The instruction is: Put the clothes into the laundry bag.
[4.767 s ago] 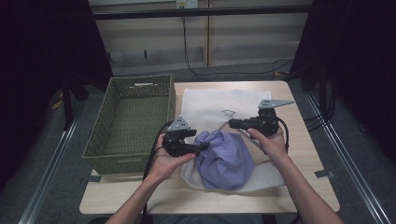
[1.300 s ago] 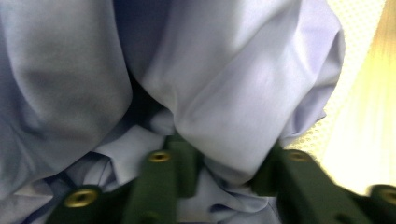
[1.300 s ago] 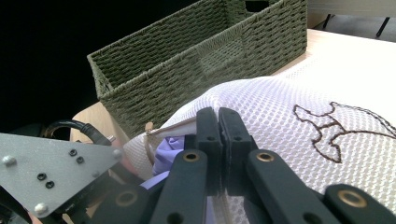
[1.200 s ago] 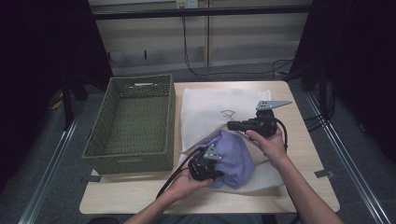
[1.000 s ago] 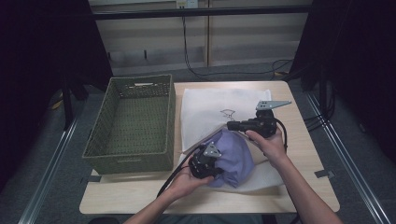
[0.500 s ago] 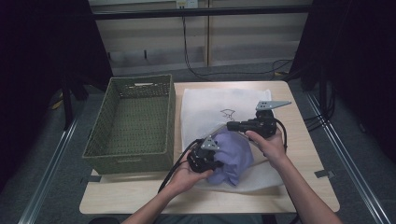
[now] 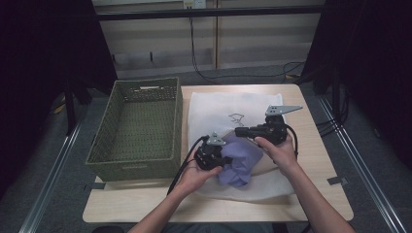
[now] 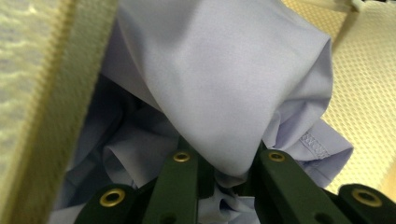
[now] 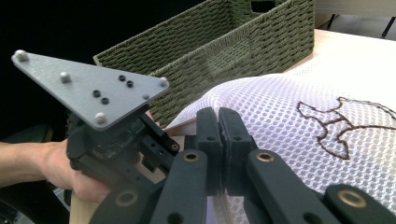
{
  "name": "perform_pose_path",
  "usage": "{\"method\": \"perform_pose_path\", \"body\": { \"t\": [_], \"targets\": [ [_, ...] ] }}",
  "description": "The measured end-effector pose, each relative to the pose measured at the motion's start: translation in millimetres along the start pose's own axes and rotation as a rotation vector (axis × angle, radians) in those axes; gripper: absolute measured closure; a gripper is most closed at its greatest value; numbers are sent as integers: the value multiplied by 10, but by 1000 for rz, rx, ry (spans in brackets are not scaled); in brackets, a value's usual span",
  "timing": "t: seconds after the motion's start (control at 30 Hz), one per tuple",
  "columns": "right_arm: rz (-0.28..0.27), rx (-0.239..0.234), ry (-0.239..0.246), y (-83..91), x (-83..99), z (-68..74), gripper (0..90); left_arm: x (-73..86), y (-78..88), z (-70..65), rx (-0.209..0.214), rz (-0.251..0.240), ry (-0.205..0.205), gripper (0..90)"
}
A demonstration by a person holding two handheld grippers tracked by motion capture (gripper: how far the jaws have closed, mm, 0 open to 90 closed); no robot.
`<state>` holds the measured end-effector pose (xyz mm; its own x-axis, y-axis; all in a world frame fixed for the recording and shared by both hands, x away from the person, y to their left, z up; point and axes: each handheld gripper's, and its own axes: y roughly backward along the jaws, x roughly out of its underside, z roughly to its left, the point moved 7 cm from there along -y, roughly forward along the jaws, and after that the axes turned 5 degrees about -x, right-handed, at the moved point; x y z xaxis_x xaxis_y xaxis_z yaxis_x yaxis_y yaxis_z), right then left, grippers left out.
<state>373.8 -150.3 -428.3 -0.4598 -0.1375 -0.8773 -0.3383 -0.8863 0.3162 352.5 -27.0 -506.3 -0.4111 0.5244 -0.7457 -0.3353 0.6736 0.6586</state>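
Note:
A white mesh bag (image 7: 228, 104) with a dark embroidered figure lies on the table. A crumpled lavender cloth (image 7: 240, 167) sits at its near opening, partly under the mesh. My left gripper (image 7: 226, 159) is shut on a fold of that cloth (image 8: 224, 84), which is pinched between its jaws (image 8: 224, 161), with mesh (image 8: 369, 93) to either side. My right gripper (image 7: 238, 131) is shut on the bag's raised edge (image 9: 289, 116), jaws (image 9: 218, 126) pressed together on the mesh. In the right gripper view, the left gripper's grey plate (image 9: 88, 88) and the hand holding it are close at the left.
A green woven basket (image 7: 145, 83) stands empty at the table's left, right beside the bag; its wall (image 9: 233, 42) rises just behind the grippers. Bare wood runs along the table's near edge (image 7: 194, 208) and right side. Cables trail from both grippers.
My left gripper has moved a little away from the near edge, with the lavender cloth in it. The cloth now looks more bunched and tucked under the mesh. The right gripper has stayed put.

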Motion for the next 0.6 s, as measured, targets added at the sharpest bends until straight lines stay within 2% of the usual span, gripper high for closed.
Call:
{"method": "perform_pose_path", "body": {
  "t": [0.1, 0.17, 0.2, 0.23, 0.3, 0.33, 0.4, 0.47, 0.5, 0.6],
  "targets": [
    [1, 0, -1, 4, 6, -8, 884, -6, -23, 14, -5, -4, 8, 804],
    [2, 0, -2, 5, 9, -10, 884, 24, -49, 12, -2, 15, 3, 787],
    [1, 1, -3, 6, 13, -17, 884, 54, -52, -8, 21, 31, -8, 698],
    [0, 2, -4, 8, 13, -21, 884, 60, -45, -29, 36, 29, 8, 676],
    [0, 3, -4, 11, 14, -24, 883, 66, -19, -50, 43, 37, -2, 609],
    [-5, 2, -7, 19, 9, -26, 884, 60, 38, -75, 47, 35, -34, 558],
    [-6, 2, -5, 18, 6, -23, 884, 48, 148, -99, 51, 25, -61, 498],
    [-6, 3, -6, 13, 7, -24, 884, 71, 176, -106, 65, 12, -45, 425],
    [-5, 2, -4, 8, 8, -25, 884, 93, 180, -110, 59, 23, -41, 403],
    [-3, 4, -7, 6, 11, -27, 884, 156, 143, -149, 59, 26, -53, 329]
  ]
}}
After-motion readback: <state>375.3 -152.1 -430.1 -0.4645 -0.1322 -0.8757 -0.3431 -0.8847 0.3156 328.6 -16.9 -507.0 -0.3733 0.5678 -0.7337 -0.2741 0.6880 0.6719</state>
